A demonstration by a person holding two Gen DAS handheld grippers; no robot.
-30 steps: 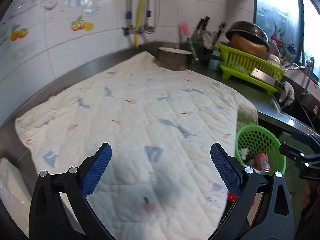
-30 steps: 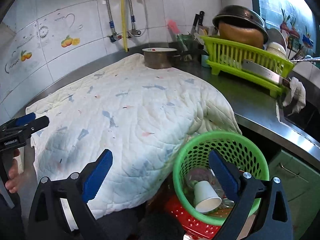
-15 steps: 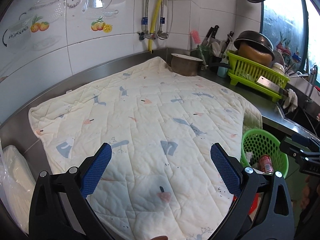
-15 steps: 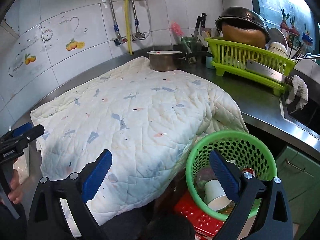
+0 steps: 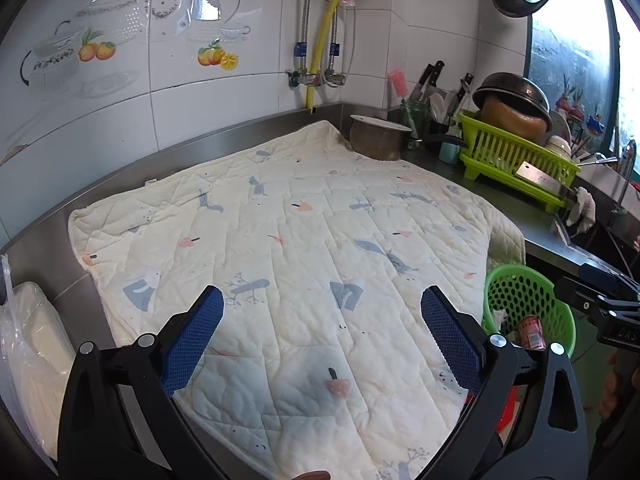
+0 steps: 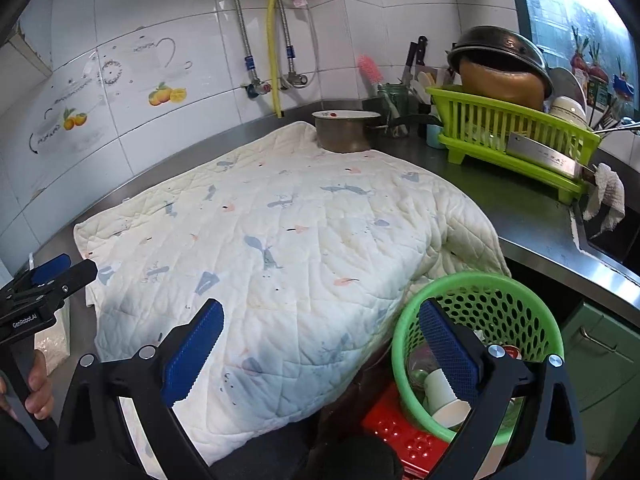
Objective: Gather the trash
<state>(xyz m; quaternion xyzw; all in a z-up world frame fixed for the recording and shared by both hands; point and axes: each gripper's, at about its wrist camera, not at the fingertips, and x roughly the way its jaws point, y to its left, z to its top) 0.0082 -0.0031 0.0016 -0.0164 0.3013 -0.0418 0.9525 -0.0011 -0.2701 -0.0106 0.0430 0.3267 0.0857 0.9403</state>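
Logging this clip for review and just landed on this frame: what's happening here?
A person holds a gripper in each hand over a quilted cloth spread on a kitchen counter. Both the left gripper and the right gripper are open and hold nothing. No trash shows on the cloth. The green basket at the counter's edge already holds a paper cup and a red can, so collecting looks mostly done.

A green perforated basket [image 6: 478, 296] stands upright below the surface's edge, holding a white paper cup [image 6: 442, 394] and a red can [image 5: 531, 330].
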